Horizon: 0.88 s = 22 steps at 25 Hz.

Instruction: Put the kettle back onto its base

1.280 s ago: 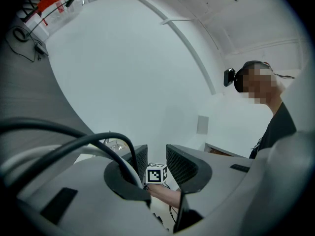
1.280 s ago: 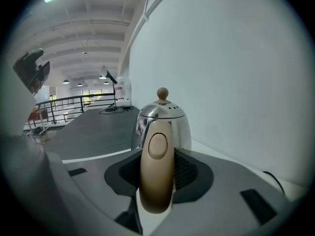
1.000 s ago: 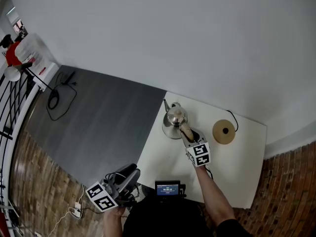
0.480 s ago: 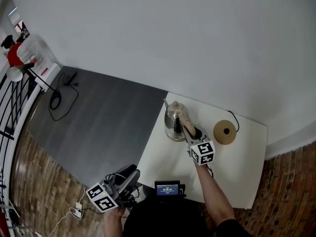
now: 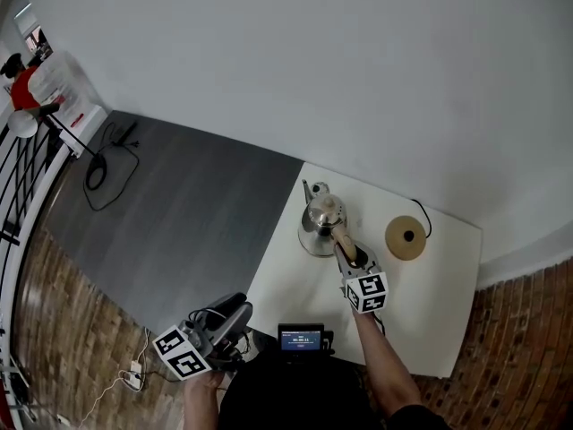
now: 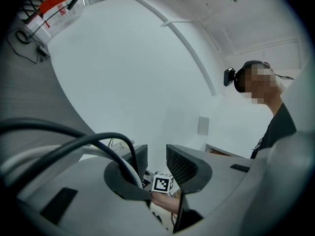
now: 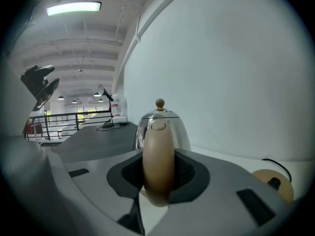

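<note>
Grip first: my right gripper (image 5: 350, 254) has its jaws drawn in narrow on the tan, rounded handle (image 7: 158, 161) of the polished steel kettle (image 5: 320, 227), and the pads press it from both sides. The handle stands upright between them, with the kettle's body and knobbed lid straight ahead of me.

The kettle sits toward the left end of the white table (image 5: 430, 316). Its round tan base (image 5: 406, 237), with a dark centre and a black cord (image 5: 423, 215) trailing off behind, lies to the kettle's right, apart from it with bare table between. In my right gripper view the base shows low at the right edge, so I judge the coming move to be a carry sideways to the right, keeping the kettle upright. Whether its bottom is clear of the table I cannot tell.

My left gripper (image 5: 219, 322) hangs off the table's left side, jaws apart with nothing between them, much farther from both.

Compared with a second ago, my right jaws have just been closing on the handle; the kettle is no nearer its base.
</note>
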Tool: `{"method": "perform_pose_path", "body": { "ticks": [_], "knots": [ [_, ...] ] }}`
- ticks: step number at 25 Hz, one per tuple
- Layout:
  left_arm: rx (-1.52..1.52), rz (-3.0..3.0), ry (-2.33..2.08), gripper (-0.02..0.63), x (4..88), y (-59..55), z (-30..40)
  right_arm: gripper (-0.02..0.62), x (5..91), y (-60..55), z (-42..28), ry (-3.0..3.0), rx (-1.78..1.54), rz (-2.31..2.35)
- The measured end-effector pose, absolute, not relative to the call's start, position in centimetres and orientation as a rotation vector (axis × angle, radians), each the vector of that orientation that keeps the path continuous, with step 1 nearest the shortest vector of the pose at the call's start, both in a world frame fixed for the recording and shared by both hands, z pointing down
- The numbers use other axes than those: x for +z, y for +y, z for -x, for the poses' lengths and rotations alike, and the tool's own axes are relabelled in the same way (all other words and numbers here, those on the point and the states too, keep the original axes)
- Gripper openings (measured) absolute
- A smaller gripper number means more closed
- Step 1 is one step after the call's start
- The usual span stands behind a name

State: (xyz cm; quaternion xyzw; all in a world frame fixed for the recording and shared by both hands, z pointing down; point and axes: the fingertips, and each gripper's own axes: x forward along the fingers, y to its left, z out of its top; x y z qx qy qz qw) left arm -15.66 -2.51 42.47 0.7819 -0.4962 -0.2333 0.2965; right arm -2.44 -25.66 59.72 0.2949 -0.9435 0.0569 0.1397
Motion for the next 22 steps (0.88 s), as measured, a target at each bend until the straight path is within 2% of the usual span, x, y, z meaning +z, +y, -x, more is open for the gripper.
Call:
{"method": "perform_pose_path", "body": {
  "ticks": [11, 16, 22],
  "knots": [
    [-0.648, -2.076, -1.301, 0.117, 42.6, -2.9, 15.8, 0.095, 62.2, -24.4, 1.5, -2.565, 0.146, -0.786],
    [-0.668, -2.074, -1.294, 0.117, 42.7, -3.1, 15.7, 0.144, 60.1, -24.5, 1.4, -2.486, 0.135, -0.747],
    [-0.687, -2.081, -1.278, 0.117, 42.7, -3.1, 15.8, 0.15, 59.1, -25.5, 2.8, -2.359, 0.139, -0.692]
  ]
}}
